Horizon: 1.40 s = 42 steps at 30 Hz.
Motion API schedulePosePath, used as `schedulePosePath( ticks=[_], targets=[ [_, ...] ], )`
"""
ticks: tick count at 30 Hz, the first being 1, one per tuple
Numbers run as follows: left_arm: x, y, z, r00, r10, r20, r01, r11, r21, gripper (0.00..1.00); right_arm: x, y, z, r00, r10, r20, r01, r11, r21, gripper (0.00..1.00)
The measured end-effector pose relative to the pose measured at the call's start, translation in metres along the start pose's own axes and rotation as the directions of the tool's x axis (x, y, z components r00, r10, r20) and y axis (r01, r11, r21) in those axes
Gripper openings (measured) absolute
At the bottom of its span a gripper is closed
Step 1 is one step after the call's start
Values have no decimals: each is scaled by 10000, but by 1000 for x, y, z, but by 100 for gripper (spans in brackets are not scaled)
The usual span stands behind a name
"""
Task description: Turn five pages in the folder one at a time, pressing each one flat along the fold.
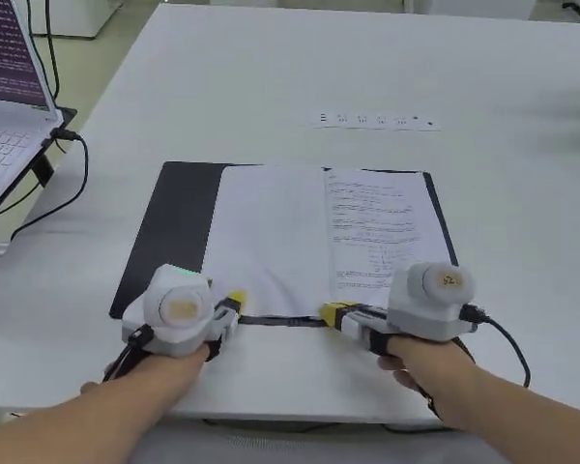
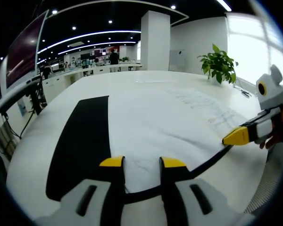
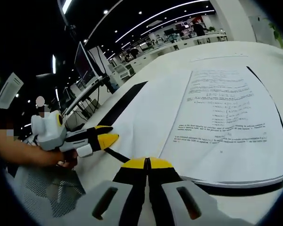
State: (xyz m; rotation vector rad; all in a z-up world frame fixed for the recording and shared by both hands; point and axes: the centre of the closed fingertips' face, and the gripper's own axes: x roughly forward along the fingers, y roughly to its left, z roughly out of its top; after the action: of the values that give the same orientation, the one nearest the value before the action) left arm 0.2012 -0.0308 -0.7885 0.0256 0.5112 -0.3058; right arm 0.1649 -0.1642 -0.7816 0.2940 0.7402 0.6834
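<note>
As the head view has it, the folder (image 1: 179, 227) lies open flat on the white table (image 1: 522, 193): black cover bare at the left, blank sheet (image 1: 266, 237) in the middle, printed page (image 1: 377, 232) on the right; left gripper (image 1: 234, 303) and right gripper (image 1: 333, 314) sit at its near edge, tips facing each other across the fold; laptop (image 1: 5, 106) well off to the left. Left gripper view: jaws apart, empty, the blank sheet's near edge just ahead of the tips; can't tell whether they touch it. Right gripper view: jaws together, empty, close to the near end of the fold. Handling, my read: single sheets, light, floppy, easily creased, slick on each other, so two may lift as one; pinch the printed page at its free outer corner with a shallow bite; carry it over without tugging the binding; press along the fold with closed tips, light force.
</note>
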Motion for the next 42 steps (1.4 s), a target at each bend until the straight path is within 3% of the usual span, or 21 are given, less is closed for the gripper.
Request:
schedulePosePath(
  ticks=[6,9,13,16,18,19,21,23,24,26,27,29,32,38,42],
  targets=[
    [0,0,1,10000,-4,-30,4,10000,28,28,-18,13,-1,9999,110,-2,-110,9988,484,0],
    [0,0,1,10000,-1,-43,1,10000,12,28,-32,24,1,9996,279,33,-281,9929,1155,0],
    [0,0,1,9999,5,-111,-5,10000,0,28,-53,26,-4,9994,-193,-290,239,9855,1682,0],
    [0,0,2,9997,19,-228,-21,9999,-110,28,-72,31,5,9994,-310,176,268,9788,2032,0],
    [0,-2,3,9993,-171,-324,153,9983,-563,30,-81,33,13,9973,-501,540,379,9775,2074,0],
    [-1,-6,6,9984,-507,-239,473,9913,-1232,32,-89,33,18,9954,-630,716,463,9756,2146,0],
    [-2,-4,9,9975,-656,-264,580,9729,-2240,36,-102,34,30,9891,-836,1215,530,9703,2361,0],
    [-6,0,9,9953,-728,-635,476,9414,-3338,35,-113,34,39,9826,-970,1585,544,9657,2537,0],
    [-9,-1,9,9923,-834,-918,382,9097,-4135,35,-119,34,44,9783,-1048,1785,561,9644,2586,0],
    [-16,-4,14,9864,-1262,-1050,614,8767,-4771,34,-134,30,53,9699,-1284,2068,748,9657,2486,0],
    [-17,-5,15,9860,-1315,-1024,664,8735,-4823,34,-142,26,59,9624,-1539,2237,992,9662,2381,0],
    [-26,-6,29,9871,-1495,-575,1043,8722,-4779,32,-154,23,67,9550,-1718,2419,1175,9676,2235,0],
    [-42,-11,40,9804,-1919,-457,1446,8566,-4953,30,-170,17,76,9433,-1962,2676,1373,9650,2236,0],
    [-75,-22,57,9728,-2299,-275,1886,8559,-4816,32,-186,9,83,9331,-2370,2706,1848,9612,2047,0],
    [-96,-27,66,9742,-2230,-358,1876,8871,-4217,33,-189,7,79,9362,-2454,2514,2029,9619,1833,0]
  ],
)
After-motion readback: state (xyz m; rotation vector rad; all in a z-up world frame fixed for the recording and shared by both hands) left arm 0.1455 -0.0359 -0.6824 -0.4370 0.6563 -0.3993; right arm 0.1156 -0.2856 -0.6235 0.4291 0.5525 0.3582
